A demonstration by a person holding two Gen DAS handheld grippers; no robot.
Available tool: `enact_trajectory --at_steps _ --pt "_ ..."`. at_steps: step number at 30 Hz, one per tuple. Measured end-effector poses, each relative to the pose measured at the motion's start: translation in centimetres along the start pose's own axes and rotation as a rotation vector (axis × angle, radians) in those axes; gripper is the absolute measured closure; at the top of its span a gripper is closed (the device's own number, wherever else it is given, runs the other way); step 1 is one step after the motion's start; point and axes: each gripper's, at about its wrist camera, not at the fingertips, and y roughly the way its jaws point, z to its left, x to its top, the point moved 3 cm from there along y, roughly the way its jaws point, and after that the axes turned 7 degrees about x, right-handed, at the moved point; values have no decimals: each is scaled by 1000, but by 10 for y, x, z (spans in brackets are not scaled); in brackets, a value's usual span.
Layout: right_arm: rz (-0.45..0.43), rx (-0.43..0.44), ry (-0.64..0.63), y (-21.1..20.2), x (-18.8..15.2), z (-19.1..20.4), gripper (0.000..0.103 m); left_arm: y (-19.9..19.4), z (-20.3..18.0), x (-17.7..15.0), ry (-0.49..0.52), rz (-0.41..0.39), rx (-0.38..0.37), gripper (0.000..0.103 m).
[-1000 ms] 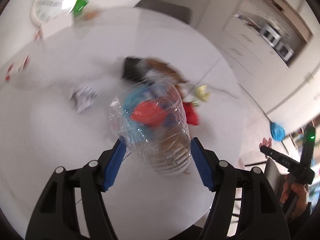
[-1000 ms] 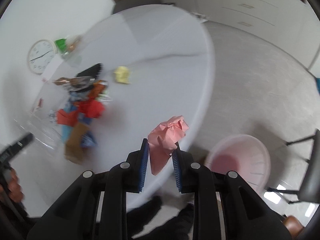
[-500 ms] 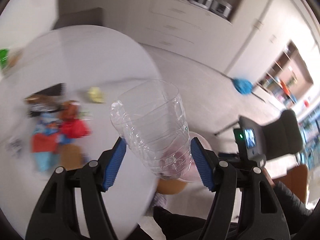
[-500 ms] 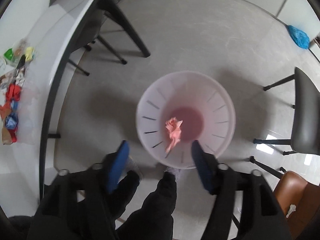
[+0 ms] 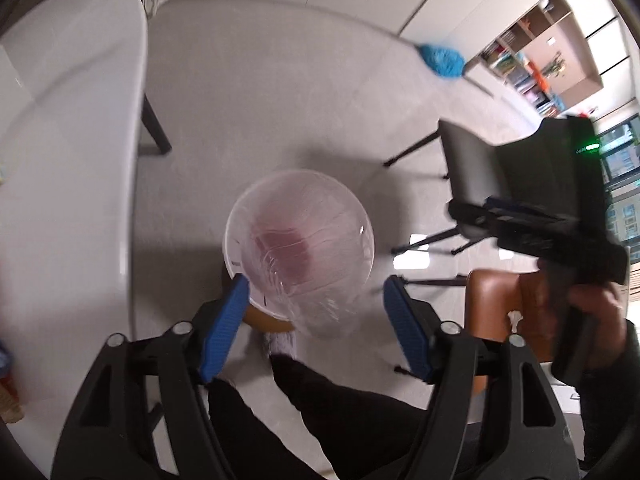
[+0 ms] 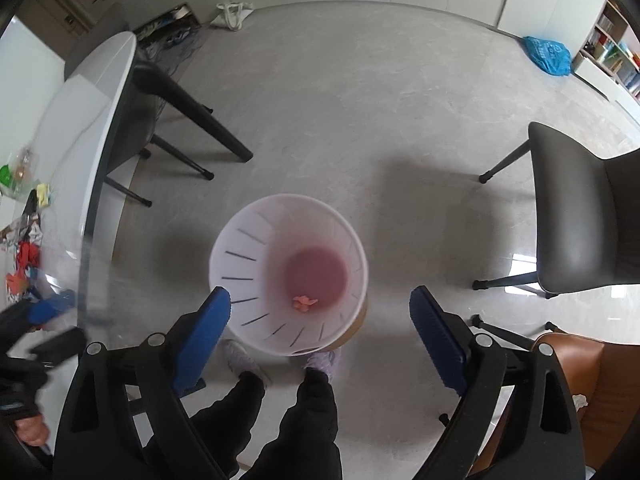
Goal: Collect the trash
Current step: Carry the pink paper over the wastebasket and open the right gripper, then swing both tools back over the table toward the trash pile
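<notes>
Jaws of both grippers spread wide, left gripper [image 5: 316, 320] and right gripper [image 6: 320, 336] empty, downward-pointing over bin [image 6: 240, 248].

Kitchen-dining floor scene, non-task furniture and clutter.
White round table [image 6: 86, 128] at left on dark angled legs [image 6: 188, 114]; grey tiled floor [image 6: 360, 100]; dark grey chair [image 6: 580, 216] at right; brown leather chair [image 6: 560, 364] lower right with a white scrap on its seat; blue plastic bag [image 6: 546, 54] by the far cabinets; white tote bag [image 6: 234, 14] against the back wall; bookshelves [image 5: 532, 60] at far right.
</notes>
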Motion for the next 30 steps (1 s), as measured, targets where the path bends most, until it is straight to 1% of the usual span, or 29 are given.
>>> enact_trajectory --at_steps 4,7,13,18,20,22,25,28,30 --pt "12 12 11 4 -2 -7 12 12 -6 2 15 10 28 23" --pt "17 22 13 4 -1 -10 12 5 -6 4 8 -15 51 20" --pt "13 44 15 2 -2 -5 12 -26 25 4 -110 -90 87 18" --pt "0 59 -2 -4 -2 9 12 -61 49 2 -197 -170 127 17" --pt "-13 59 -25 -11 -1 20 12 -76 57 0 -219 -198 148 14" --pt "-31 54 -53 -21 0 32 12 -97 68 -5 -251 -243 171 12" --pt "-78 59 -119 -45 2 61 12 -123 83 -13 -304 -298 197 8" --pt "-144 77 -205 -72 5 100 5 -153 104 -26 -368 -356 239 8" --pt "-170 92 -261 -83 7 124 4 -169 120 -37 -407 -380 261 8"
